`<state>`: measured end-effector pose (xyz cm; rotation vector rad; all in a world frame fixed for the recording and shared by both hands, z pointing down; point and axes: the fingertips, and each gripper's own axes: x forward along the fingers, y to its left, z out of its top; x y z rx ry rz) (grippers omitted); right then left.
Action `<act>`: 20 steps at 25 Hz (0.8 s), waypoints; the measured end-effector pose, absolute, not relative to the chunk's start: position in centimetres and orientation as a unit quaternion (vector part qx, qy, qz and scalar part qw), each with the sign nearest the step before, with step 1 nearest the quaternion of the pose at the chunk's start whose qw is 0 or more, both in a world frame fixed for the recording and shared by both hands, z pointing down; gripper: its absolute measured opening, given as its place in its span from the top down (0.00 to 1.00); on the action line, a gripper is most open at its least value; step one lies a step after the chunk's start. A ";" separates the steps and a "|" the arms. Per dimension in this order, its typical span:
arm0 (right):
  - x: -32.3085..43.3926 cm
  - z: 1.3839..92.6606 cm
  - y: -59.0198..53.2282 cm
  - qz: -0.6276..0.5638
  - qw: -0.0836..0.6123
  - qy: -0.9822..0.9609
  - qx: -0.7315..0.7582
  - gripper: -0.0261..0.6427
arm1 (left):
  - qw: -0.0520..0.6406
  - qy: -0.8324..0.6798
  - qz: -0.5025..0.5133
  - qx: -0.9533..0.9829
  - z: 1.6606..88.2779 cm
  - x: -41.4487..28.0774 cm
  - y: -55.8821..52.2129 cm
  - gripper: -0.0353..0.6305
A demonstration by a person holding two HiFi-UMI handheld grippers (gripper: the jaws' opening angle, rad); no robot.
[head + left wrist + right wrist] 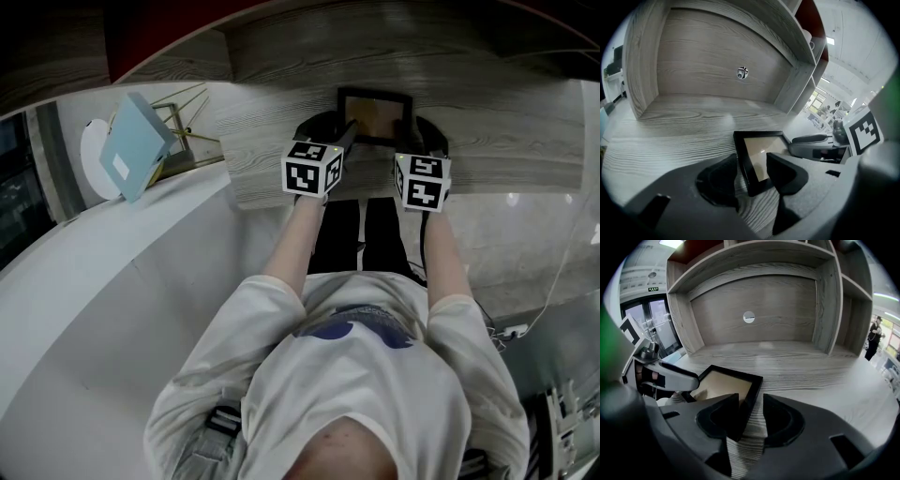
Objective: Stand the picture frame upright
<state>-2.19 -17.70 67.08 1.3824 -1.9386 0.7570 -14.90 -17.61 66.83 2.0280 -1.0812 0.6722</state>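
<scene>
Picture frame [373,114]: was found lying flat, glass up, on the wooden shelf [272,141], just ahead of both grippers.
Long axis: was judged to run left to right in the head view; outline near square, so not settled.
Left gripper [751,171]: jaws were held apart astride the frame's left edge, not clamped.
Right gripper [751,408]: jaws were held apart astride the right edge, not clamped.
Progress: nothing raised; gripping, tilting and standing were judged outstanding.

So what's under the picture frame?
The picture frame lies face up on the grey wooden shelf. Only wood shows around it. Its back, and any stand underneath, are covered.
</scene>
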 end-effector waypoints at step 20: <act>-2.6 67.3 -17.5 0.330 0.288 -0.733 0.520 0.81 | 0.383 -0.420 0.283 0.773 67.5 -15.2 -17.7 0.76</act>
